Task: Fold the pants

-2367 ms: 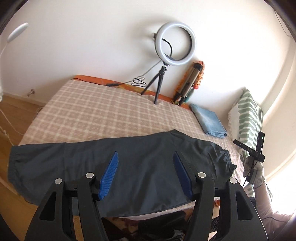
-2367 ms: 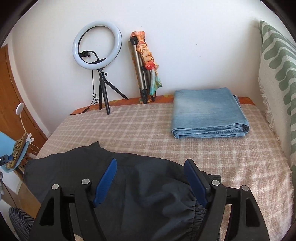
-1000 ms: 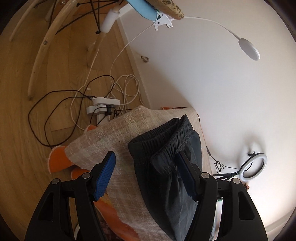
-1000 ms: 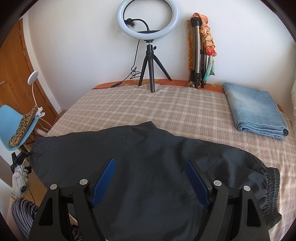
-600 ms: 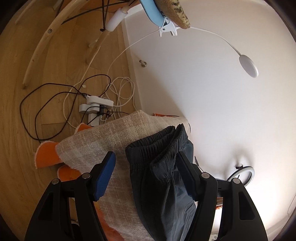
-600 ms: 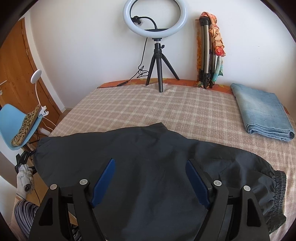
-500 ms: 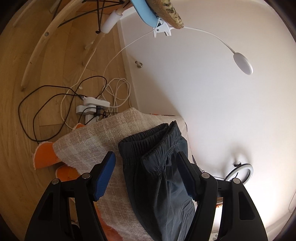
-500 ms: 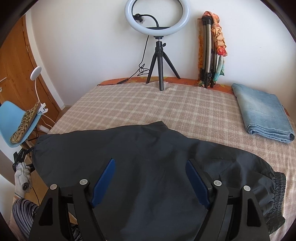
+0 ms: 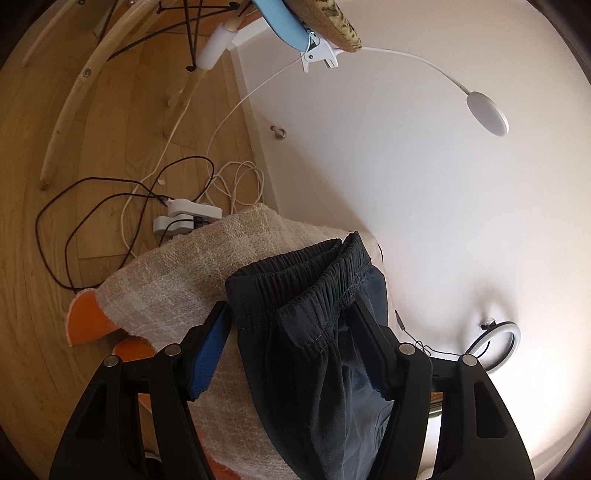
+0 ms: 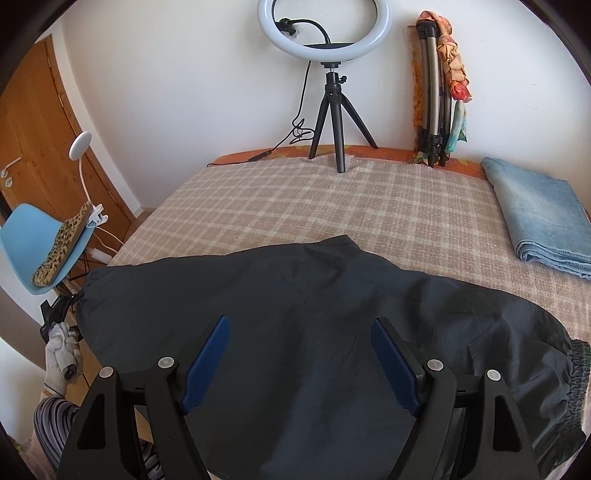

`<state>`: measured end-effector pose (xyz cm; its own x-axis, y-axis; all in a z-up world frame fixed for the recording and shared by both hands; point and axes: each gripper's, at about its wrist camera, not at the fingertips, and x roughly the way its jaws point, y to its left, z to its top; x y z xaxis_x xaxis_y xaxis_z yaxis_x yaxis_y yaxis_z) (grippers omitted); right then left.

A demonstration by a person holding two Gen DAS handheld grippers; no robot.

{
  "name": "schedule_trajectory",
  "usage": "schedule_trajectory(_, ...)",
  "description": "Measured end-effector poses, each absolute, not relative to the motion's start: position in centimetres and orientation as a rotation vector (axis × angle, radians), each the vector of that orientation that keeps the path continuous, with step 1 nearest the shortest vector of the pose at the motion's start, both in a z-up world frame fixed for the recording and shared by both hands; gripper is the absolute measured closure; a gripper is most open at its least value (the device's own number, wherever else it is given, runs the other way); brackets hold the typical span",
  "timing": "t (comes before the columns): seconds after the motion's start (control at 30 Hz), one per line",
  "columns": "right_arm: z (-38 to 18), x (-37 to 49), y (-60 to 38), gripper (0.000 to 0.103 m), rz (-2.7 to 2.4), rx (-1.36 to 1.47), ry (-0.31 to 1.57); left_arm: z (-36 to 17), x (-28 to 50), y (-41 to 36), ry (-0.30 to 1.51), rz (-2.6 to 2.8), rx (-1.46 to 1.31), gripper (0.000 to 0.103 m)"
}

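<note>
- The left gripper (image 9: 293, 332) points down at the bed's end, its blue-padded fingers (image 9: 210, 345) spread apart on either side of the elastic waistband (image 9: 306, 280) of the dark pants (image 9: 321, 387); whether the pads touch the cloth cannot be told.
- In the right wrist view a white-gloved hand (image 10: 61, 350) holds the left gripper's handle at the left end of the pants, beside the bed.
- The right gripper (image 10: 299, 358) hovers level over the middle of the pants (image 10: 314, 314), fingers (image 10: 205, 360) wide apart, nothing between them but the cloth lying below.
- The pants lie flat across the near part of the bed (image 10: 332, 203), on its checked beige cover, one gathered end at the right edge (image 10: 576, 373) and the other at the left.
- Farther right, folded blue jeans (image 10: 543, 218) rest on the bed, well apart from the pants.
- At the far edge a ring light (image 10: 323, 27) stands on a tripod, with a folded stand (image 10: 436, 92) near it against the wall.
- Left of the bed stands a blue chair (image 10: 33, 247) with a clip lamp (image 10: 81, 142).
</note>
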<state>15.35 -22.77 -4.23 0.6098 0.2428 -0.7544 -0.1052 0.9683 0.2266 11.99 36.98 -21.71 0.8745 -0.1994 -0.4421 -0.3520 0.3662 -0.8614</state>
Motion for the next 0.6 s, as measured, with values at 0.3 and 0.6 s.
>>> schedule_trajectory(0.3,-4.7,15.1,-22.2,0.021,0.219,0.154,0.904,-18.6,11.8,35.6,0.552,0.221,-0.973,0.077)
schedule_trajectory(0.6,-4.9,15.7,-20.2,0.021,0.277,0.170,0.920,-12.6,13.1,31.3,0.497,0.168,-0.633,0.088)
